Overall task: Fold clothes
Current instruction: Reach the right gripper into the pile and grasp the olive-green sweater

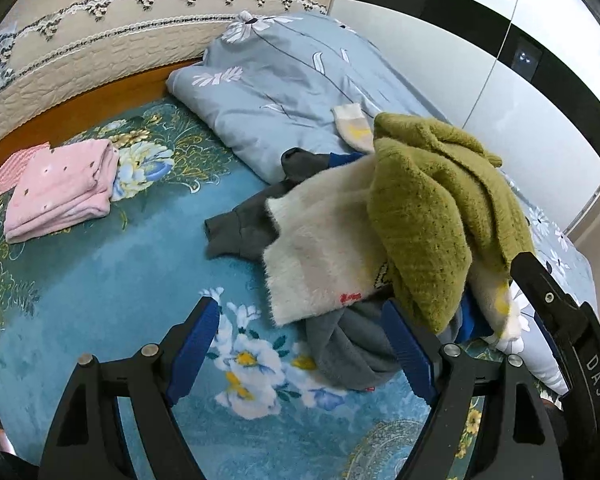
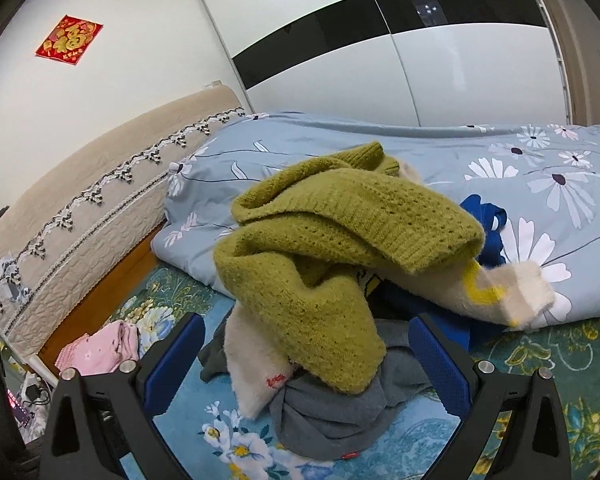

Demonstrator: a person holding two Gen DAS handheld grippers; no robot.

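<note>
A heap of unfolded clothes lies on the bed. An olive green knit sweater is on top, over a fluffy white sweater, a grey garment and a blue one. My left gripper is open just in front of the heap, its right pad beside the grey cloth and nothing pinched. My right gripper stands wide open facing the heap; the green and grey cloth show between its fingers, but the pads press nothing. A folded pink garment lies apart at the left.
The bed has a blue floral sheet. A bunched grey-blue flowered duvet lies behind the heap. A beige padded headboard stands at the left, and a white and black wardrobe behind the bed.
</note>
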